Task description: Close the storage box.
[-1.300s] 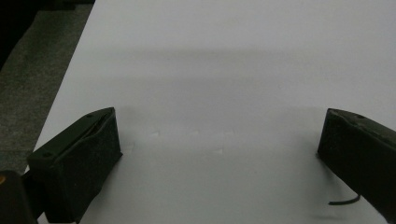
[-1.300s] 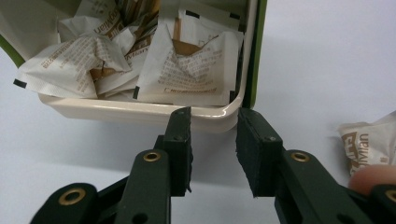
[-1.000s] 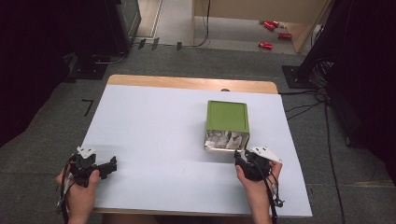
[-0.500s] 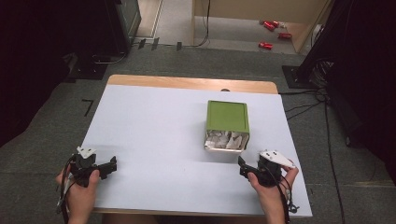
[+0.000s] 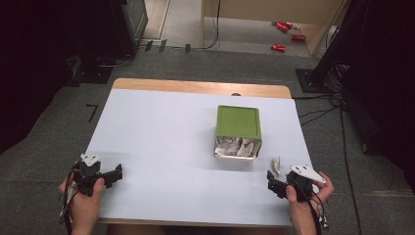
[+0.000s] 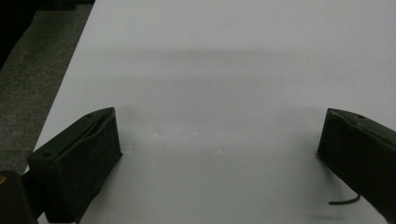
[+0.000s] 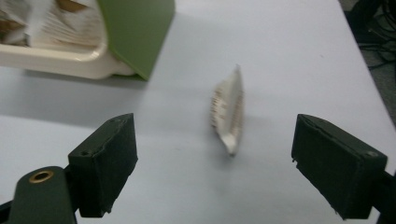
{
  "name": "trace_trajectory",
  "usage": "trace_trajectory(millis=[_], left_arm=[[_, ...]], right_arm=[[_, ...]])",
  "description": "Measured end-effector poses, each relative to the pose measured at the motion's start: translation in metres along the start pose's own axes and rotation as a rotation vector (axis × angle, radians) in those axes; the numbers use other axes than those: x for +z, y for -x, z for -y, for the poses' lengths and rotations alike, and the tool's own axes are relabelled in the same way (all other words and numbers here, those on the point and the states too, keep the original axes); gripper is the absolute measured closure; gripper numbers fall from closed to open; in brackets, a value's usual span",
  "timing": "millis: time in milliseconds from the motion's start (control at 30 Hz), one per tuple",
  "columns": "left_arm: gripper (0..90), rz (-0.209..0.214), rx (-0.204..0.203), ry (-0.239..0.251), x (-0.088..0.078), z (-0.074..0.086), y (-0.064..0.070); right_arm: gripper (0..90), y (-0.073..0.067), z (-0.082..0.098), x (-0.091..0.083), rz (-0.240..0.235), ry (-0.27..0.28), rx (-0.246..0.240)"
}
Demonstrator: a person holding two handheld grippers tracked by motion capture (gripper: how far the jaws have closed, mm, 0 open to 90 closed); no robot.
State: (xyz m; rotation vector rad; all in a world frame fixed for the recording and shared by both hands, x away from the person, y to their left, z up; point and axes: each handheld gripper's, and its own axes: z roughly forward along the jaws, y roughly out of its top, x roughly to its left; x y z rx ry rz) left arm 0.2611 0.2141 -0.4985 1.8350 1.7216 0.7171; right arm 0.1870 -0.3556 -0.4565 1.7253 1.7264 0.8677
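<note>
Right hand-held gripper (image 7: 215,163) jaws spread wide, nothing held; small packet (image 7: 229,112) sits between them, near green box (image 5: 238,122). Probably best: center, close gently. Left hand-held gripper (image 6: 215,163) also released, idle on surface (image 5: 161,132).

No legible text, label, brand or number appears anywhere; brownish markings on the small packet (image 7: 228,109) near the table's (image 5: 161,127) right edge are too blurred to read.

A green box with a cream tray (image 5: 238,129) sits right of centre on the pale table (image 5: 161,132); a small white paper packet (image 5: 276,165) lies near its front right corner.
</note>
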Motion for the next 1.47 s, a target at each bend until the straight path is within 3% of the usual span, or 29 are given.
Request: trace_trajectory(millis=[333,633,833,933,1067,1467], left_arm=[[0.0,0.0,0.0,0.0,0.0,0.0,0.0],[0.0,0.0,0.0,0.001,0.0,0.0,0.0],[0.0,0.0,0.0,0.002,0.0,0.0,0.0],[0.0,0.0,0.0,0.002,0.0,0.0,0.0],[0.0,0.0,0.0,0.001,0.0,0.0,0.0],[0.0,-0.001,-0.001,0.0,0.0,0.0,0.0]], right_arm=[[14.5,0.036,0.021,-0.002,0.027,-0.004,-0.002],[14.8,0.067,0.034,0.002,0.063,-0.027,0.033],[13.6,0.069,0.041,0.011,0.073,-0.061,-0.016],[12.3,0.073,0.044,0.014,0.045,-0.04,-0.003],[12.5,0.071,0.049,0.013,0.059,-0.005,-0.011],[12.4,0.071,0.051,0.013,0.065,0.011,-0.018]])
